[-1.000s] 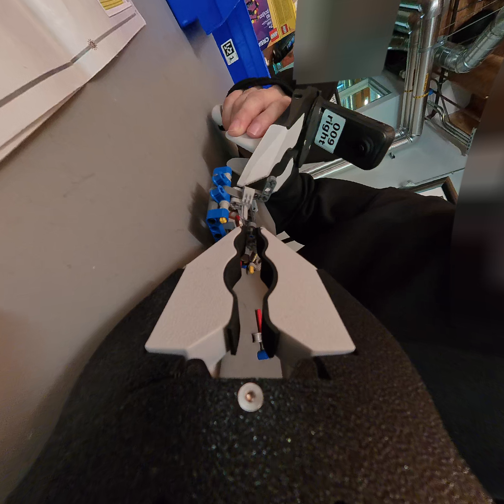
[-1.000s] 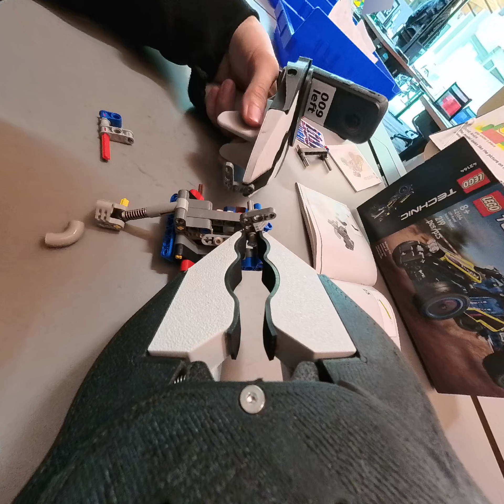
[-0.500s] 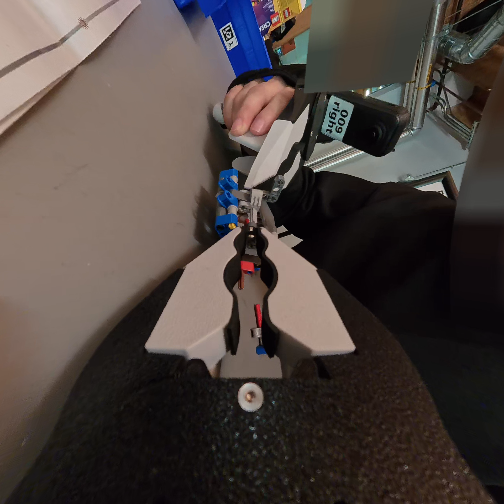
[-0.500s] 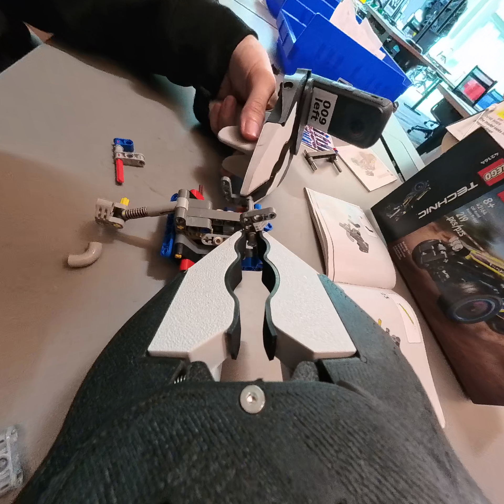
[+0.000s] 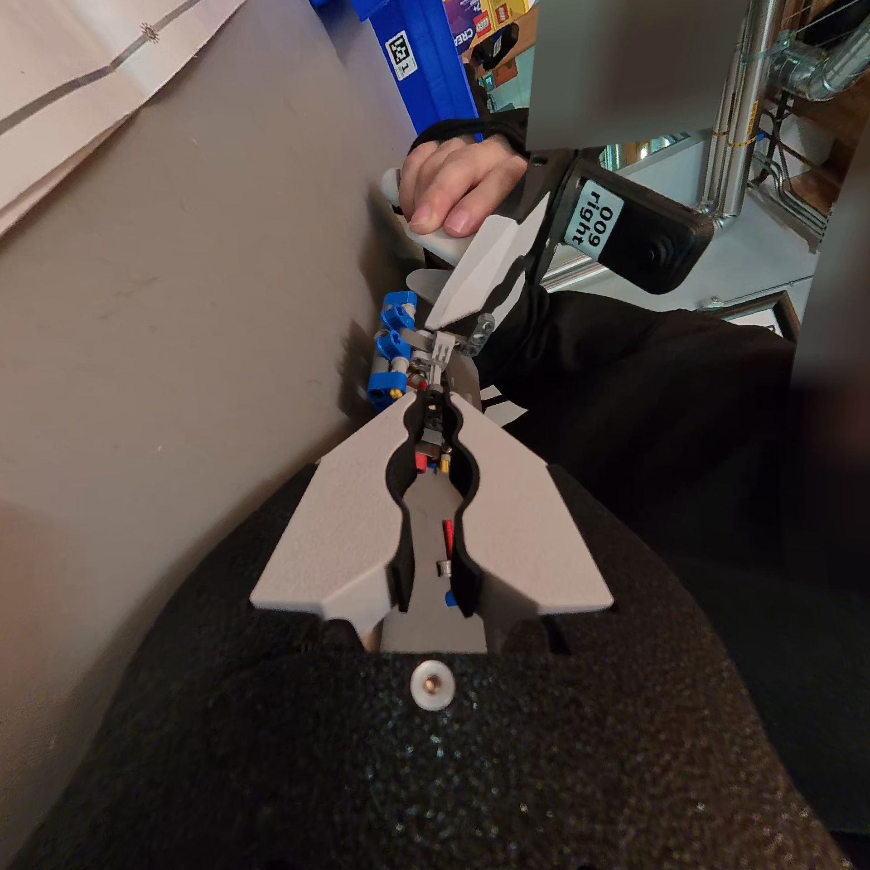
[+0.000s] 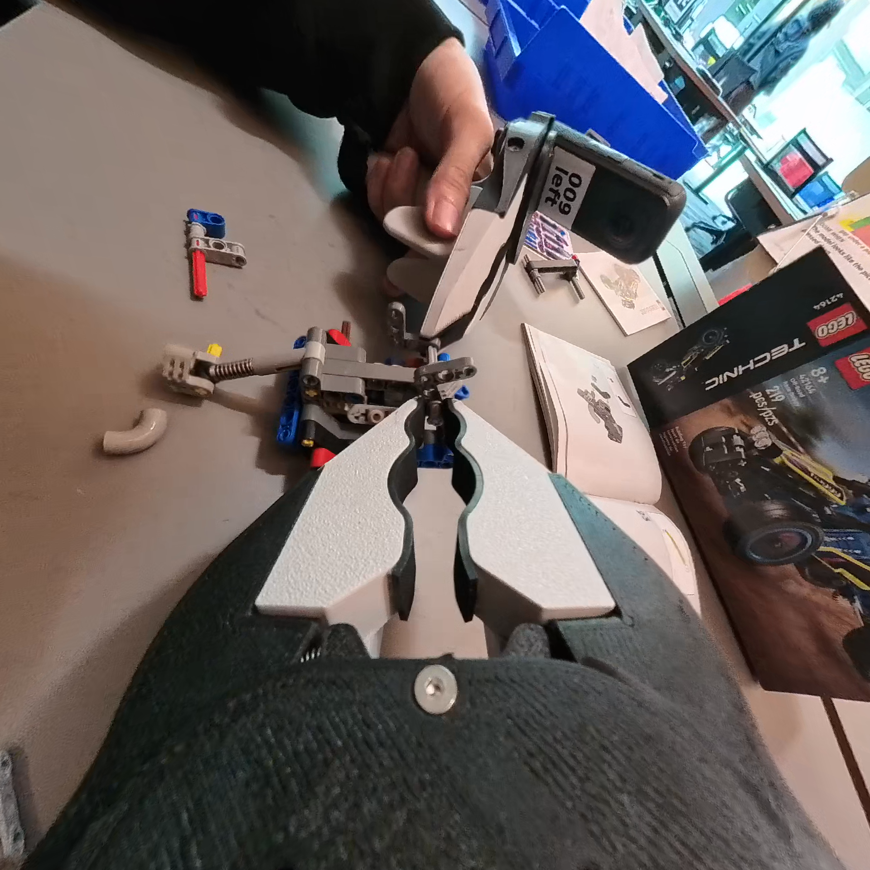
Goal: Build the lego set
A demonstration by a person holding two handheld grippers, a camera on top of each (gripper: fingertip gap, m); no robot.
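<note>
Both the left hand-held gripper [image 5: 434,408] and right hand-held gripper [image 6: 433,414] are clenched on the grey-blue brick assembly [image 6: 348,386] on the surface [image 6: 94,329]; contents of the blue bins [image 6: 579,80] are unclear.

Left claw [image 6: 430,336] now down on the brick assembly's [image 6: 348,381] far end.

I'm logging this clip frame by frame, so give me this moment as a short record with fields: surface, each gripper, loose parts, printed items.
surface: grey tabletop
left gripper: fingertips shut on a dark grey bent connector piece at the far end of the grey-and-blue brick assembly
right gripper: fingertips shut on a dark pin at the near end of that assembly
loose parts: curved beige tube; small red, grey and blue sub-assembly
printed items: open white instruction booklet; dark toy box
</note>
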